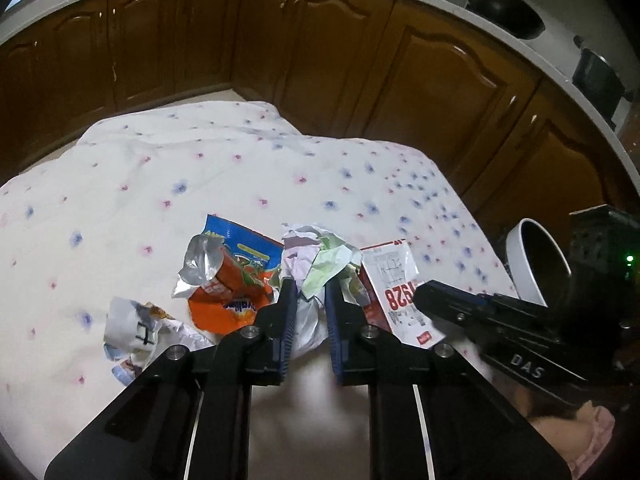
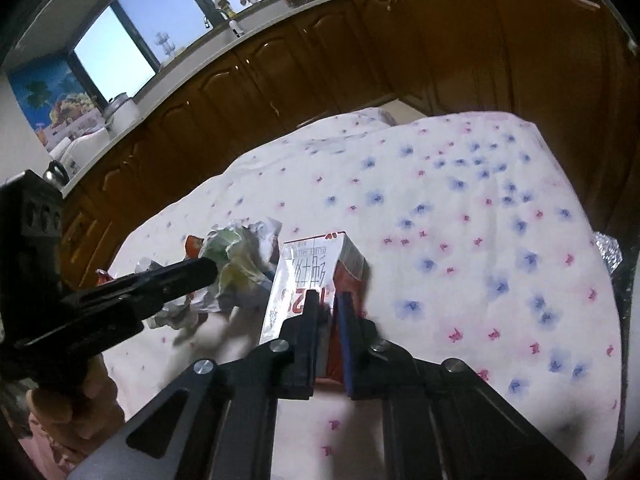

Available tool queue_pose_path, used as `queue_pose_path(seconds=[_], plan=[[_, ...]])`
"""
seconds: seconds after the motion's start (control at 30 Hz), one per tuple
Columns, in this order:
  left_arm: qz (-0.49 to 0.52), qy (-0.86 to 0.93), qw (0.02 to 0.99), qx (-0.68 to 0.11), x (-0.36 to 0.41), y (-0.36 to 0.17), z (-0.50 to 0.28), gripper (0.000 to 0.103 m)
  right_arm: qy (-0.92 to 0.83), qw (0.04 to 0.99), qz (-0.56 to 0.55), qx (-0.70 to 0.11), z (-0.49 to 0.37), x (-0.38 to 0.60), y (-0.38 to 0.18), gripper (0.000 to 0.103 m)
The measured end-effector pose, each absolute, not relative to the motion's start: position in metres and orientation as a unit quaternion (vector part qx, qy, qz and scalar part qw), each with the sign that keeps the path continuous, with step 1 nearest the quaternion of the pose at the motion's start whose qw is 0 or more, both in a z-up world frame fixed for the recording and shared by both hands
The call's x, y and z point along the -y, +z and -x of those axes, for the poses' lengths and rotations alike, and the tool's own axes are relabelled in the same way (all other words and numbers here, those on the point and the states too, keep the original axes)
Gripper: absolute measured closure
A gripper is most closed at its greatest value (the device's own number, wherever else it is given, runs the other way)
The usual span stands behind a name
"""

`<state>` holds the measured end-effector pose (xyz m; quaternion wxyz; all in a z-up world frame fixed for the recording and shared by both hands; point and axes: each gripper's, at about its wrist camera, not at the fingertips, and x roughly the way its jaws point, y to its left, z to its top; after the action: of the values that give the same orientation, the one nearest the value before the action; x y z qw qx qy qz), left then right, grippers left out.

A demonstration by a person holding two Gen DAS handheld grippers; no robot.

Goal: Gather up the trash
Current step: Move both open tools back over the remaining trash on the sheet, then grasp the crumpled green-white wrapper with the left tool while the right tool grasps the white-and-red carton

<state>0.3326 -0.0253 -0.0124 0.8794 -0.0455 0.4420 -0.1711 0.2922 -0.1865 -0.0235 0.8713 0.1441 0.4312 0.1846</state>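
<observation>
Crumpled paper ball pinched by left gripper; right gripper clamps milk carton.
Carton base hidden behind fingers; white bowl, right of carton, appears in left view only.

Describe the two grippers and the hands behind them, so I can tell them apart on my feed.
Both look alike: the left gripper and the right gripper have black angular bodies, silver round bolts and blue ridged pads on the fingers. The right one's side shows white "DAS" lettering in the left view. No cables show. A pink sleeve shows behind the right gripper, and a bare hand behind the left.
</observation>
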Motion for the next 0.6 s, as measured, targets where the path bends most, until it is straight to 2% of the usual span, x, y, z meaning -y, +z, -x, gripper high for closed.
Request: queue_pose_path(seconds=[0.6], plan=[[0.074, -0.236, 0.874, -0.418, 0.051, 0.019, -0.28, 0.09, 0.142, 0.898, -0.156, -0.386, -0.214, 0.25, 0.015, 0.099]])
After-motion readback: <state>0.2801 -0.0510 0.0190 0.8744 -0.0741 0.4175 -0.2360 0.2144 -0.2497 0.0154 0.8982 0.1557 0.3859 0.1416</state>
